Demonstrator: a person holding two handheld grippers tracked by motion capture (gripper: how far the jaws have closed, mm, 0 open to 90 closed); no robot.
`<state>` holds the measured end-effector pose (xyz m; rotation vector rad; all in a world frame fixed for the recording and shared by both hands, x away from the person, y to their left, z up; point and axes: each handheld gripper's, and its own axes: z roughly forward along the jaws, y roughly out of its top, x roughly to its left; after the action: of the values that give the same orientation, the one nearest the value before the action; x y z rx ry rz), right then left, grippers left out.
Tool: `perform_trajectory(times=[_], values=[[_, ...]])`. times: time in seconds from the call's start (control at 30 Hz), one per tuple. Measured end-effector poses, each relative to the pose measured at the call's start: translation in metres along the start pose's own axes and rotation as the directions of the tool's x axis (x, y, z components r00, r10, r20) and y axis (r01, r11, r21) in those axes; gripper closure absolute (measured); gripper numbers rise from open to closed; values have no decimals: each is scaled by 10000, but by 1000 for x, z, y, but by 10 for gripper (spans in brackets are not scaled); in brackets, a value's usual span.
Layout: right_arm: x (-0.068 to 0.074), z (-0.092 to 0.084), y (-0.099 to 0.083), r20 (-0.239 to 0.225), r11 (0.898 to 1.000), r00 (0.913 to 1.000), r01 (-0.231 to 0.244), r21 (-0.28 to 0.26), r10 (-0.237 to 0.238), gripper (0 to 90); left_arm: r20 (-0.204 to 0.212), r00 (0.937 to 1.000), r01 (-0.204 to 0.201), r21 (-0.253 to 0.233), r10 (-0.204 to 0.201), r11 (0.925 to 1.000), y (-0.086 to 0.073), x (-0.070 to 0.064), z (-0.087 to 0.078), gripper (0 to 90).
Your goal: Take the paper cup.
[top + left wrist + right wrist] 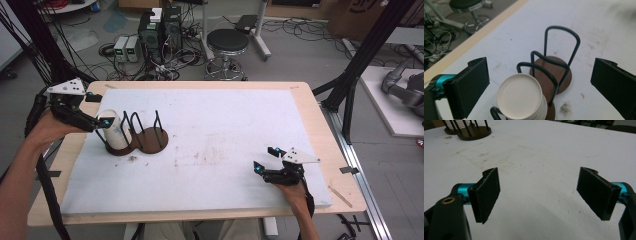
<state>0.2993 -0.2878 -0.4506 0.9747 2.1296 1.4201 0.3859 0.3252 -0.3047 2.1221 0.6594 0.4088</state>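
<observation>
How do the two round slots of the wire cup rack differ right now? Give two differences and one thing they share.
The near slot holds an upside-down white paper cup; the far slot holds nothing. The near slot's brown base is mostly hidden under the cup; the far slot's base shows bare. Both have round brown bases ringed by black wire loops, and they stand joined side by side.

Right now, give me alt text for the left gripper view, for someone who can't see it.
A white paper cup stands upside down in a black wire rack on brown round bases, on a white table mat. The left gripper hangs open above it, one black jaw at each side.
</observation>
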Motion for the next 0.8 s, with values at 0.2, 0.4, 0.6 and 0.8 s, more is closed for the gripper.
perform_trajectory(times=[0.2,0.4,0.6,0.8], values=[[0,0,0,20,10000,10000,49,-44,-49,193,307,9993,-261,1029,231,9943,3,12,9,19],[0,0,0,29,10000,10000,56,-42,-56,193,594,9975,-492,1886,386,9808,3,15,21,19],[1,0,0,18,10000,10000,51,-49,-51,193,746,9964,-574,2539,396,9655,5,21,27,19],[1,0,0,16,10000,10000,43,-51,-42,193,825,9956,-686,3236,441,9437,2,22,37,19]])
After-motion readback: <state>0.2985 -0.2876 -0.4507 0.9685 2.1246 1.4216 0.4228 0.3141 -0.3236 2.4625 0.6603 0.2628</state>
